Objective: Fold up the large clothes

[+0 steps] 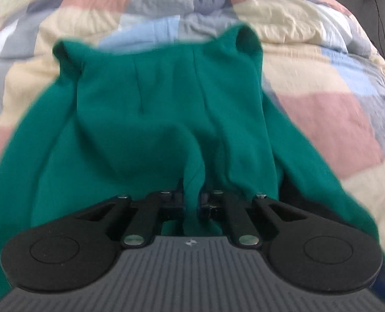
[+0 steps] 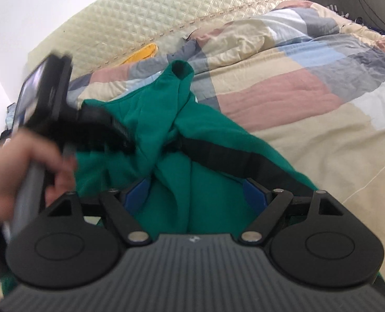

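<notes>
A large green knit sweater (image 1: 150, 119) hangs bunched above the patchwork quilt of pink, cream, blue and grey squares (image 1: 327, 109) that covers the bed. The left claw (image 1: 192, 200) is clamped on a narrow gathered fold of the sweater, which fans out wide beyond it, both sleeve openings pointing away. The right claw (image 2: 196, 192), with blue pads (image 2: 256, 195), stands apart with thick green cloth draped between its fingers; whether it pinches the cloth I cannot tell. Left of the sweater, a bare hand (image 2: 23, 171) holds the other black gripper handle (image 2: 49, 98). Beyond the quilt lies a cream quilted headboard (image 2: 166, 7).
</notes>
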